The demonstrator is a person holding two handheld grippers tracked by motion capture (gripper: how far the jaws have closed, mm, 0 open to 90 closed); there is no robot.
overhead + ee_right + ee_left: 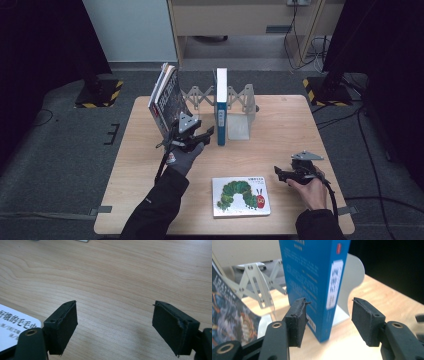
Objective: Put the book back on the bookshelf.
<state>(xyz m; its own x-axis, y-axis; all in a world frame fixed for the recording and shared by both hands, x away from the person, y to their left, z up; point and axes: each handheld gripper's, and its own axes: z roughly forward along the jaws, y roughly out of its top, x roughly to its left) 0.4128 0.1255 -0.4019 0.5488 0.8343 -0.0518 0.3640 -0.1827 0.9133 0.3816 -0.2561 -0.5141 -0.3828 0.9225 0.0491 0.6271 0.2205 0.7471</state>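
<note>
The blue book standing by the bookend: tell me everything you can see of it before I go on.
The blue book stands upright on the wooden table, spine towards the camera, with a white label and a small red mark on the spine. Its back cover carries pale print and a barcode low down. A pale metal bookend stands right beside it. The left tongs are open just in front of its lower edge, not touching it.
</note>
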